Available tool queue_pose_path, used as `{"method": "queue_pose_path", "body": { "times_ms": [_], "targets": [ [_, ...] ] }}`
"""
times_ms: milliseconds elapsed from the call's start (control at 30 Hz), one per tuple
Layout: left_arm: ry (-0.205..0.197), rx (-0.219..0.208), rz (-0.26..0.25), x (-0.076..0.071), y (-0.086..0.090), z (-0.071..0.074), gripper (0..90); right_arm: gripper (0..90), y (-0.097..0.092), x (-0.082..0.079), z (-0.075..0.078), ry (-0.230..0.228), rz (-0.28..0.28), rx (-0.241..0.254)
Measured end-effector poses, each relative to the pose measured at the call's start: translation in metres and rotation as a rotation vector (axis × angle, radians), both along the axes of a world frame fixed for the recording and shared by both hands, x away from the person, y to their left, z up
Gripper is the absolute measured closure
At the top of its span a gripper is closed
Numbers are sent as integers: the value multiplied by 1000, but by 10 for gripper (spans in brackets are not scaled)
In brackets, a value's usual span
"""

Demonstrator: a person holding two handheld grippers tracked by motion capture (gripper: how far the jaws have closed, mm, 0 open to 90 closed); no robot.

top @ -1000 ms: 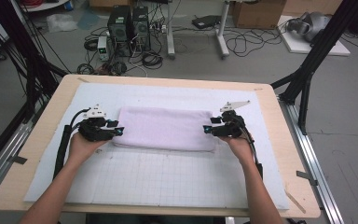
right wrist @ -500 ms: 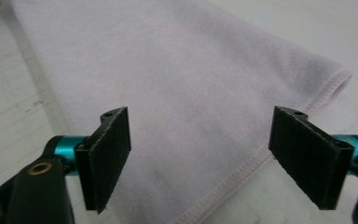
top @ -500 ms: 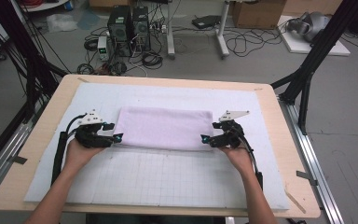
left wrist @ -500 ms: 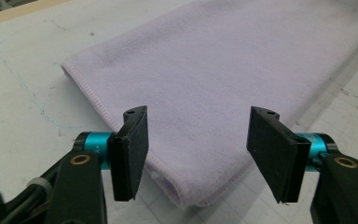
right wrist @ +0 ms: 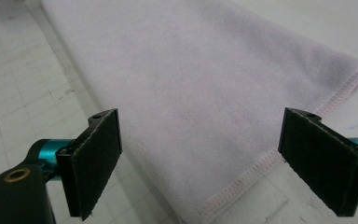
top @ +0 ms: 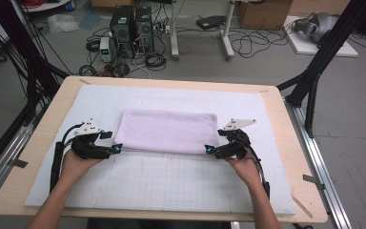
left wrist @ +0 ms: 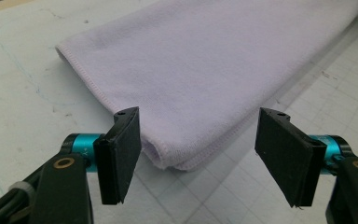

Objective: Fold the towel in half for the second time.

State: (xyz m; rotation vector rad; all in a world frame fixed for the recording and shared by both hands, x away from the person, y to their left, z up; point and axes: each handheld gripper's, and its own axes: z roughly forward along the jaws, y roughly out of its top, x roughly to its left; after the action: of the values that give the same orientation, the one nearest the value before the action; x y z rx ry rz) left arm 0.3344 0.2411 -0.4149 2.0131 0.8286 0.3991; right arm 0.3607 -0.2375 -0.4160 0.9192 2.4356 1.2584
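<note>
One folded towel (top: 169, 130) lay on one mat (top: 171, 186); the left gripper (top: 116, 149) and the right gripper (top: 209, 150) had just spread their jaws apart, gripping nothing.

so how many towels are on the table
1: a folded lilac towel lies flat mid-mat, between the open left gripper and open right gripper. No other is visible.

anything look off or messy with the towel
Nothing stands out. The folded towel lies flat and square on the mat, edges neat. Both grippers, left and right, sit at its near corners with jaws open, not pinching it.
</note>
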Motion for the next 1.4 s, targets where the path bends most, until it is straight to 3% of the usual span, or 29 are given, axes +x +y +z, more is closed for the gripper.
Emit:
{"method": "queue_pose_path", "body": {
  "times_ms": [300, 900, 1100, 1400],
  "targets": [
    [-30, 7, 2, -18, 4, 5, 307, 123, -12, -17, -1, -20, -15, 8],
    [-28, 23, 17, -41, 14, 1, 284, 119, -25, -44, -5, -32, -36, 4],
    [-30, 17, 28, -48, 18, 0, 285, 119, -32, -52, -7, -25, -54, 26],
    [-36, 9, 40, -57, 22, -1, 285, 119, -40, -66, -8, -36, -64, 21]
  ]
}}
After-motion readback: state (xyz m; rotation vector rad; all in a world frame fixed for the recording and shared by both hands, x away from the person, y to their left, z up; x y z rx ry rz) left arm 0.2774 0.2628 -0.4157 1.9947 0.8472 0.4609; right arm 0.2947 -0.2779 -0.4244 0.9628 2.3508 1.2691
